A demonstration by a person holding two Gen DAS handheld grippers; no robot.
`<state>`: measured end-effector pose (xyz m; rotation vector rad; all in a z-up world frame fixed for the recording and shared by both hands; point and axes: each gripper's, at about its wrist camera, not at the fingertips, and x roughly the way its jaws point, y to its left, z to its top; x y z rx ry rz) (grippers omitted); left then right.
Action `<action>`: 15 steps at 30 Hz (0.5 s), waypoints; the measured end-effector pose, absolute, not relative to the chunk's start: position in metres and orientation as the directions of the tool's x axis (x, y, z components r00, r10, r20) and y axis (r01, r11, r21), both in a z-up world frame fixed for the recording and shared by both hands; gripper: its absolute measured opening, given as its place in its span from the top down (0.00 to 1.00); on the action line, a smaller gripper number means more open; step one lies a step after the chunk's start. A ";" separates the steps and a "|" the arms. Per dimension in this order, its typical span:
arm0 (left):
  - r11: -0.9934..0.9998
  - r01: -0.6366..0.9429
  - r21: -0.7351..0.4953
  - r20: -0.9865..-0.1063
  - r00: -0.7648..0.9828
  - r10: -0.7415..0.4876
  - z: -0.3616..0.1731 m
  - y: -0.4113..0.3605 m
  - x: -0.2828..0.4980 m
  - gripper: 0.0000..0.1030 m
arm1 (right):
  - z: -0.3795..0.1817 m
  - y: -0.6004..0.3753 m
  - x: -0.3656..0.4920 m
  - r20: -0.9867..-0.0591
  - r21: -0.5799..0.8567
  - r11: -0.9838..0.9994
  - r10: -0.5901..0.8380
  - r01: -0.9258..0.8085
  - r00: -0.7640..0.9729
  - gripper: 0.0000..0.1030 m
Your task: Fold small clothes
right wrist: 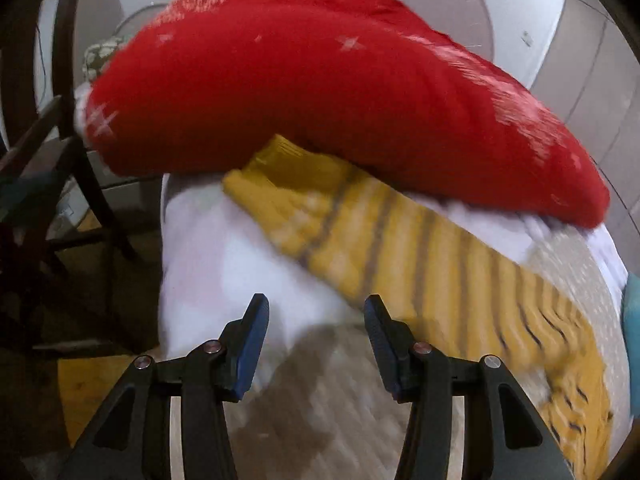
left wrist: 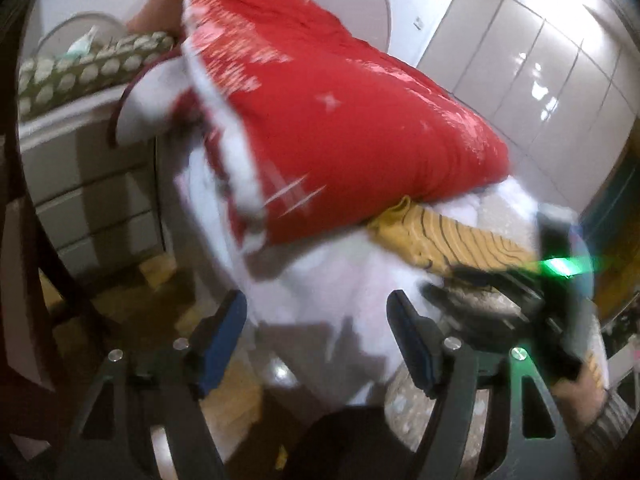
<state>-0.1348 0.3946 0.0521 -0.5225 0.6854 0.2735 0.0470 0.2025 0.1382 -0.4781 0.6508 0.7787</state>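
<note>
Right wrist view is showing the right gripper point(right wrist: 316, 312) with its jaws standing wide apart and holding nothing, hovering just over a white cloth point(right wrist: 224, 272) that is lying on the patterned bench point(right wrist: 572, 264). Just beyond the right-hand finger, a yellow striped garment point(right wrist: 420, 260) is stretching diagonally across the bench, partly on the white cloth. Farther back, a red garment with white star marks point(right wrist: 320, 100) is lying bunched on top, covering the yellow garment's far end. In the left wrist view, the left gripper point(left wrist: 316, 308) is also sitting with its jaws parted and empty, above the white cloth point(left wrist: 320, 280), with the right gripper point(left wrist: 440, 294) blurred beside it. A dresser point(left wrist: 92, 188) and glossy cabinet doors point(left wrist: 540, 60) are standing behind.
</note>
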 end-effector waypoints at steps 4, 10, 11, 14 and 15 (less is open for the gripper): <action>0.831 -0.397 -0.389 -0.664 0.746 0.046 0.041 0.398 -0.141 0.31 | 0.129 0.238 0.060 -0.704 -0.135 0.657 0.464 -0.742 0.539 0.48; 0.833 -0.382 -0.400 -0.665 0.746 0.023 0.039 0.392 -0.139 0.31 | 0.153 0.227 0.072 -0.674 -0.029 0.758 0.467 -0.652 0.573 0.95; 0.837 -0.375 -0.399 -0.662 0.749 0.020 0.041 0.389 -0.139 0.30 | 0.165 0.207 0.074 -0.647 0.004 0.787 0.472 -0.617 0.599 0.95; 0.850 -0.349 -0.393 -0.653 0.757 0.008 0.048 0.379 -0.135 0.31 | 0.192 0.139 0.090 -0.594 0.094 0.844 0.473 -0.528 0.651 0.95; 0.856 -0.336 -0.392 -0.651 0.759 0.000 0.051 0.374 -0.133 0.31 | 0.201 0.104 0.095 -0.576 0.132 0.868 0.460 -0.479 0.675 0.95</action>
